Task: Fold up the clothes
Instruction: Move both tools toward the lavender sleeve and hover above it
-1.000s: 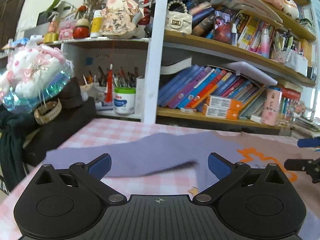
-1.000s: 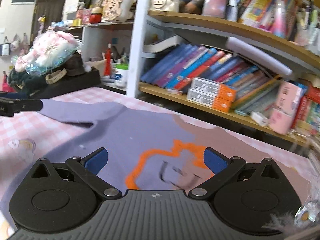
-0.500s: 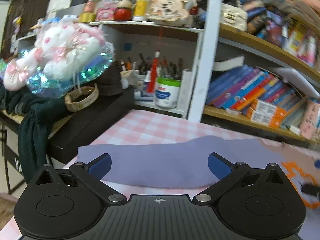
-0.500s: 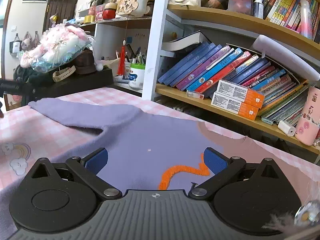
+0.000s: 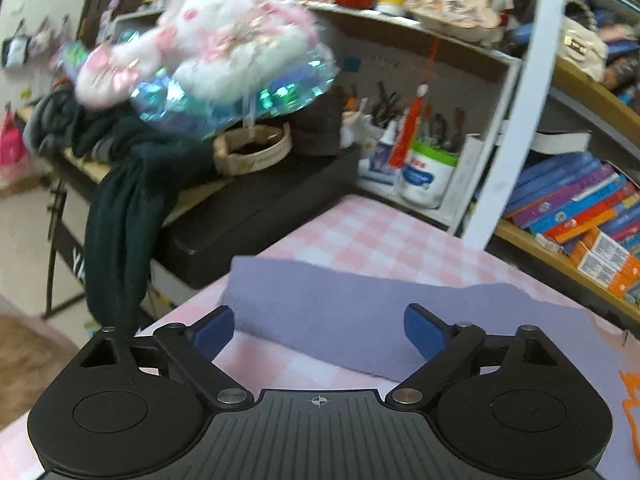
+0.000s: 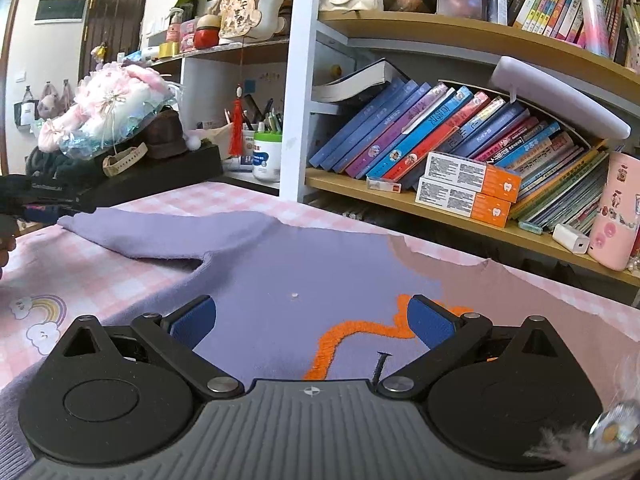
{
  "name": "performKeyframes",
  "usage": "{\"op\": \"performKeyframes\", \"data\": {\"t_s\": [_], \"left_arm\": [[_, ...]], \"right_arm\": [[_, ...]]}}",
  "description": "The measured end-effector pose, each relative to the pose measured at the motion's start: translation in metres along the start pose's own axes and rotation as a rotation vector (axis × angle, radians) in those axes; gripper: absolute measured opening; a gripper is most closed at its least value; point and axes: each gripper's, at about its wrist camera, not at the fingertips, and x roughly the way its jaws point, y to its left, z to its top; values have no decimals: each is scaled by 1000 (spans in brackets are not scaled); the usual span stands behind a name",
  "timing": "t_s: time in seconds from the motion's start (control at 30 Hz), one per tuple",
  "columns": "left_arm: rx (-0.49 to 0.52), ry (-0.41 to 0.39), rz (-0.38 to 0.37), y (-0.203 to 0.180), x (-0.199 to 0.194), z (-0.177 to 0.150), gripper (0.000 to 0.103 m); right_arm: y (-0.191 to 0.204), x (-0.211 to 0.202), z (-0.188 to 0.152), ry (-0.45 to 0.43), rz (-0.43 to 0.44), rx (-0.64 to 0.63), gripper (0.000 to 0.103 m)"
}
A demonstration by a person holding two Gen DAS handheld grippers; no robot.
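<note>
A lilac sweater (image 6: 280, 272) with an orange outline design (image 6: 352, 332) lies flat on the pink checked tablecloth (image 6: 80, 272). Its left sleeve (image 5: 340, 308) stretches out toward the table's left edge. My left gripper (image 5: 318, 330) hovers at the sleeve's cuff end, tilted, and its jaws are closing. The sleeve lies between the blue pads (image 5: 214, 330), which do not press on it. In the right wrist view the left gripper (image 6: 40, 208) shows dark at the far left. My right gripper (image 6: 310, 320) stands open just above the sweater's chest, holding nothing.
A bookshelf (image 6: 440, 208) full of books runs along the table's far side. A black case (image 5: 248, 216) with a plush bouquet (image 5: 208, 52) and a dark scarf (image 5: 120, 216) stands off the left edge. A pink cup (image 6: 612, 220) sits at the far right.
My left gripper has swung left along the sleeve to its cuff end and rolled, and its jaws have narrowed slightly. The right gripper dipped slightly closer to the sweater, then held still.
</note>
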Motion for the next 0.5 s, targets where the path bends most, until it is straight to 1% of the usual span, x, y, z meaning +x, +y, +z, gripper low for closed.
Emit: {"op": "performKeyframes", "data": {"t_s": [0.17,0.27,0.3,0.33,0.37,0.4,0.43,0.47,0.5], "left_arm": [[-19,-21,79,8,3,4,93],[-43,27,86,14,13,7,93],[-49,35,83,15,15,8,92],[-50,34,83,15,16,8,88],[-49,36,83,15,16,8,88],[-47,36,83,14,17,8,83],[-48,35,79,13,17,8,73],[-55,34,72,13,18,8,68],[-61,33,64,13,18,8,59]], "right_arm": [[1,0,0,1,3,-3,103],[1,-1,0,1,5,-2,103],[1,-2,0,0,8,-2,103],[2,-3,-1,-1,10,-1,103],[2,-3,-1,-1,11,0,103],[2,-3,-1,-2,13,1,103],[2,-4,-1,-2,14,3,103],[2,-4,-1,-3,14,4,103],[2,-4,-1,-3,15,6,103]]}}
